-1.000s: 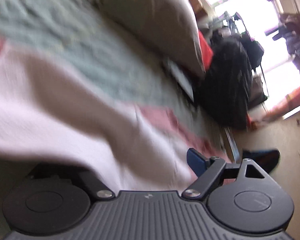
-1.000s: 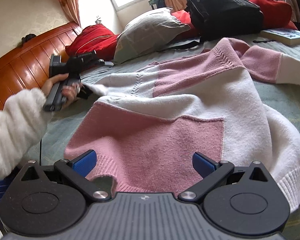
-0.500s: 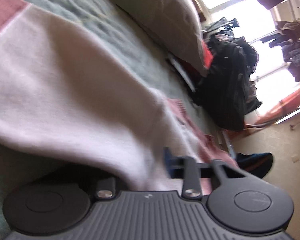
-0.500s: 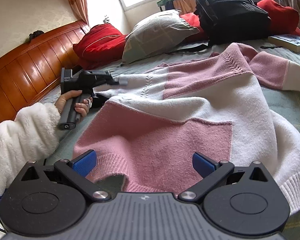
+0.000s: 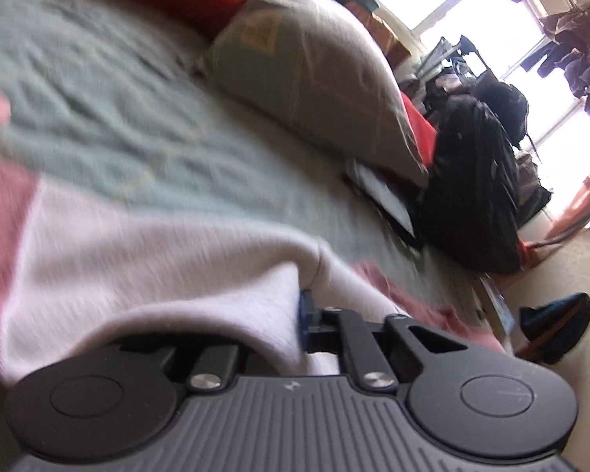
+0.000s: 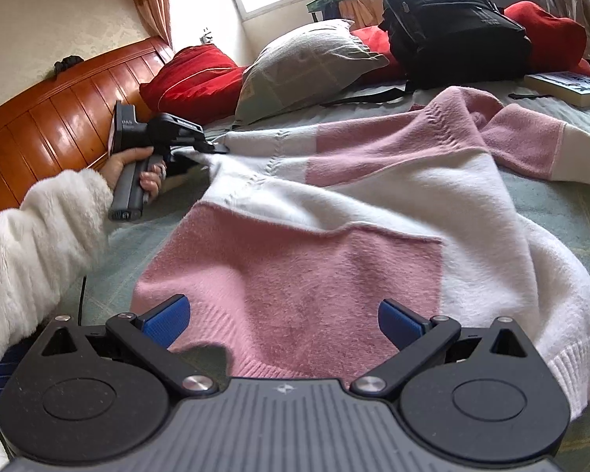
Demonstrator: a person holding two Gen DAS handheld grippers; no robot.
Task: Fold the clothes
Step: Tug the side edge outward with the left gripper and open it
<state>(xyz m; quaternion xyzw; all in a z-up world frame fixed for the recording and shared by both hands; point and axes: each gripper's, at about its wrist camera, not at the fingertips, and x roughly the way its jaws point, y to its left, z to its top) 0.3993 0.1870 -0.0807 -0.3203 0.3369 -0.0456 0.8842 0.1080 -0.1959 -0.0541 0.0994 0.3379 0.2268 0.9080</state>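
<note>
A: What is on the left?

B: A wooden headboard (image 6: 59, 106), then a person's sleeve (image 6: 35, 236) and hand (image 6: 137, 169) holding the left hand-held gripper (image 6: 212, 148). Its jaws have just been closing and are now clamped on a white edge of the sweater (image 6: 334, 236), likely near a shoulder or sleeve.

A: And the sweater?

B: It lies spread across the middle of the bed (image 6: 570, 212), pink and white blocks, hem nearest the camera, 1 sleeve trailing right. Behind it sit a grey pillow (image 6: 303, 67), a black backpack (image 6: 452, 23) and a book (image 6: 570, 86).

A: The other gripper?

B: The right hand-held gripper (image 6: 283, 318) hovers over the pink hem, jaws wide apart, holding nothing.

A: How should the fold go?

B: I would judge it best to pinch the hem with the right, then carry the left edge across toward the middle, keeping the cloth taut and low so the knit lands flat.
</note>
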